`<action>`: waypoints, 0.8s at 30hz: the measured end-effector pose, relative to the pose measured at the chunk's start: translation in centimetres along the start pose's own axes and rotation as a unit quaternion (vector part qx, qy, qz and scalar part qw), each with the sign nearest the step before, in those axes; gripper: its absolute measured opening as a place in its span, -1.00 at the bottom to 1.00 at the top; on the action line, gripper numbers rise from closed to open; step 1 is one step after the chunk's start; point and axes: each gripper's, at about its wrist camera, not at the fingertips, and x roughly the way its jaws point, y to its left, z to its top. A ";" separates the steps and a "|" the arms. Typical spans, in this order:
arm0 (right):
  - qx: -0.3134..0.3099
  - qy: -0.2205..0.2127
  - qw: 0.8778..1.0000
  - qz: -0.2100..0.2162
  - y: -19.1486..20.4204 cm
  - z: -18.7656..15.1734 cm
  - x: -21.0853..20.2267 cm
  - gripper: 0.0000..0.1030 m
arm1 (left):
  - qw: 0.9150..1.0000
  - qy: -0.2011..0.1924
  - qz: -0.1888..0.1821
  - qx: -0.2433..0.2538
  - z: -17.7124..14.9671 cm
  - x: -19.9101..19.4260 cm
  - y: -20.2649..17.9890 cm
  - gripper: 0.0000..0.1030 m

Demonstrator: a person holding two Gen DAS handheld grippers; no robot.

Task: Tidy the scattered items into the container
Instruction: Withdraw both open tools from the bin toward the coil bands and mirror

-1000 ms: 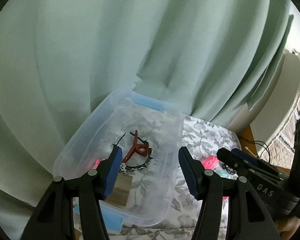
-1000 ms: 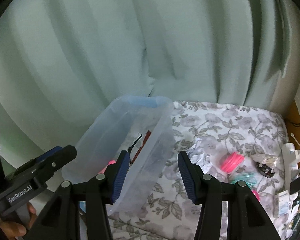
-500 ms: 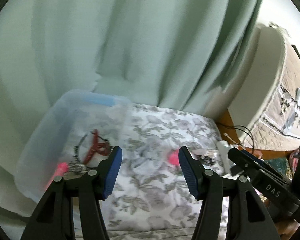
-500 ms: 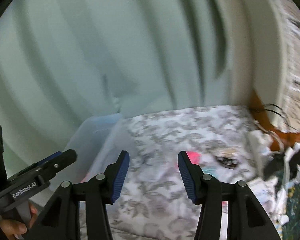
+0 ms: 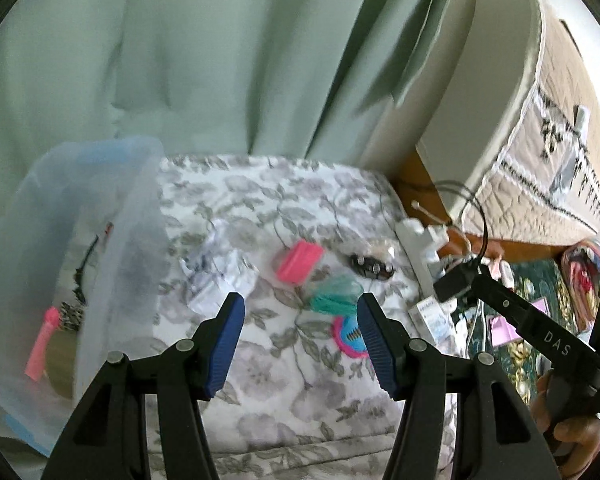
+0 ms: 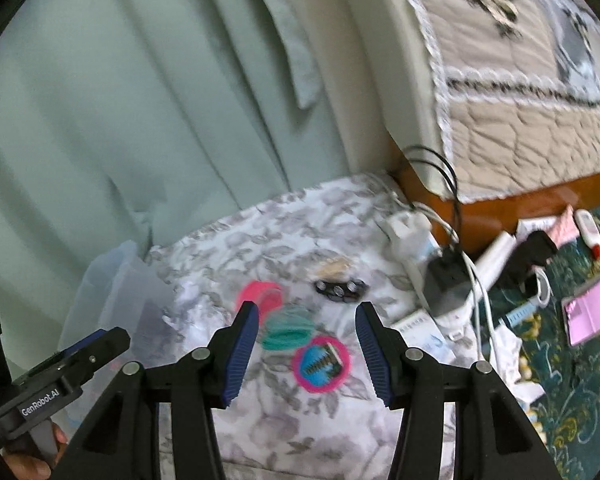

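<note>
A clear plastic container [image 5: 100, 240] stands at the left of a floral cloth [image 5: 260, 380]; it holds a pink tube [image 5: 40, 344] and dark hair accessories. On the cloth lie a pink roll [image 5: 298, 260], a teal claw clip [image 5: 334, 292], a pink-and-blue round item [image 5: 348, 336], a black beaded clip [image 5: 370, 266] and crumpled white paper [image 5: 220, 276]. My left gripper [image 5: 300, 340] is open and empty above the cloth. My right gripper [image 6: 306, 348] is open and empty over the teal clip [image 6: 288, 328] and round item [image 6: 320, 362]; the pink roll [image 6: 260, 296] and black clip [image 6: 340, 290] lie beyond.
A green curtain [image 5: 180, 60] hangs behind. A bed [image 6: 500, 80] with a wooden base stands at the right. A white power strip [image 6: 412, 236], chargers and cables crowd the cloth's right edge. Cluttered patterned carpet [image 6: 560, 380] lies at the far right.
Both grippers have swung to the right, away from the container and toward the scattered items on the cloth. Both stayed open and empty.
</note>
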 end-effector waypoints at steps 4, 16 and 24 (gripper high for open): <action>-0.001 0.027 1.000 -0.005 -0.4 -1.1 1.7 0.05 | 1.000 0.023 -0.003 -0.001 -0.6 1.8 0.0 0.16; -0.005 0.108 0.994 -0.022 -1.2 -4.1 7.1 0.06 | 0.997 0.072 -0.012 -0.005 -1.5 6.7 1.3 0.16; -0.013 0.160 0.986 -0.033 -1.2 -6.2 11.0 0.10 | 0.997 0.060 -0.033 0.023 -1.3 8.8 1.4 0.16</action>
